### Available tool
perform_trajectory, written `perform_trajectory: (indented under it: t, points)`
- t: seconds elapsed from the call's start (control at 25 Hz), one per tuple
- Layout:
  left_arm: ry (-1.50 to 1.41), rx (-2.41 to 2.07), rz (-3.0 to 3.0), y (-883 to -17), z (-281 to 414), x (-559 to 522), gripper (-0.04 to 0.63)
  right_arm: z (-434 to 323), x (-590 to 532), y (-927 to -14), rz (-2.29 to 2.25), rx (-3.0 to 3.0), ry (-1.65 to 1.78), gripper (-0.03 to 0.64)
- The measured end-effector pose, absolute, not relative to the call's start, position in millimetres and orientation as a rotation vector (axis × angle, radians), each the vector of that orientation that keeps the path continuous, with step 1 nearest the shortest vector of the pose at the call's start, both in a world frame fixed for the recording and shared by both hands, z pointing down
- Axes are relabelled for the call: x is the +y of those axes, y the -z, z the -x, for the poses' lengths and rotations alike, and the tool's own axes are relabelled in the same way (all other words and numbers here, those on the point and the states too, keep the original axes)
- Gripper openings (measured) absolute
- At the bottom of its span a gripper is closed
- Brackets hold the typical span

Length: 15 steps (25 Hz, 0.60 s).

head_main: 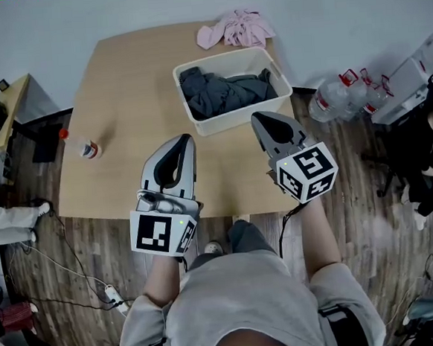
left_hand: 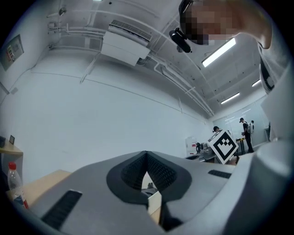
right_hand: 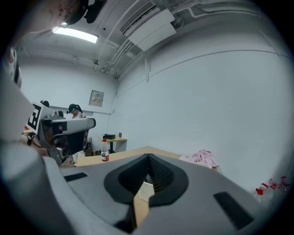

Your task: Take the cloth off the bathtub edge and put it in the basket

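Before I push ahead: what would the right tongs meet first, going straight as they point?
Probably the basket, at its near wall, just ahead of the shut right tongs; height is unclear, so they might clear the rim and reach the dark cloth inside.

Grey-shelled left gripper and right gripper carry black-and-white marker cubes; the shirt looks pale grey.

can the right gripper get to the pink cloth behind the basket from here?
Probably yes. The pink cloth lies uncovered at the far edge of the table; the basket stands between it and the right gripper, so it must go over or round. The gripper is shut and empty.
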<state>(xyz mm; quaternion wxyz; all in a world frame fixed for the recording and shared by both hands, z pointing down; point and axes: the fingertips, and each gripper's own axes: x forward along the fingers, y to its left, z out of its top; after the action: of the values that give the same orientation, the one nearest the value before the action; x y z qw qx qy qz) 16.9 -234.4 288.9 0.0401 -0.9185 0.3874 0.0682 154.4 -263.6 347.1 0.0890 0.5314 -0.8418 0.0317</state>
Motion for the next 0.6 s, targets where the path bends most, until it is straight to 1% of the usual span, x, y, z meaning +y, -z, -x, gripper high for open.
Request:
perform_trajectory:
  t: [0.6]
  points:
    - [-0.236,0.966,2.878,-284.7,-23.3,-169.6,-0.003,-145.4,-169.4,-323.9,-1.801,-2.471,-0.074,0.009]
